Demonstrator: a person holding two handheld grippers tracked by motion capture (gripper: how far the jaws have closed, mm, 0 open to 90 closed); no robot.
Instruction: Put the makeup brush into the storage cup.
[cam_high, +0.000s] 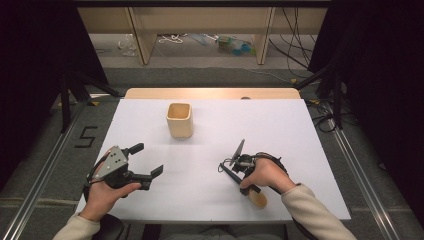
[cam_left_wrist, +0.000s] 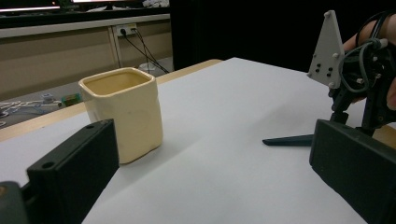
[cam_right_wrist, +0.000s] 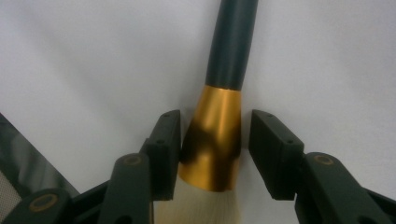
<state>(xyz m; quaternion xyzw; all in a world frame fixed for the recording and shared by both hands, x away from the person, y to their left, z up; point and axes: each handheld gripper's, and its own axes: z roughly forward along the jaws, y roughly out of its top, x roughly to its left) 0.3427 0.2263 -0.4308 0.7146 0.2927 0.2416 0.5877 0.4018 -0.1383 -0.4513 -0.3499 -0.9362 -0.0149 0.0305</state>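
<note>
table (cam_high: 210, 150): white, far edge cut by board | cup (cam_high: 179, 120): stands apart mid-table | my left claw (cam_high: 147, 161): jaws apart, empty | my right claw (cam_right_wrist: 215, 140): straddles brush (cam_right_wrist: 219, 126) ferrule lying on table, left pad touches, right gap unclear; bristles cut off

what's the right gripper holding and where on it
Nothing gripped yet: the right gripper straddles the makeup brush at its gold ferrule, a gap showing at one pad.

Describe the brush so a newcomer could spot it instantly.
On the white table, look near the front edge, right of the cream square cup. The brush lies flat there between the right gripper jaws: dark handle, gold ferrule, pale bristles, the one slender thing there.
</note>
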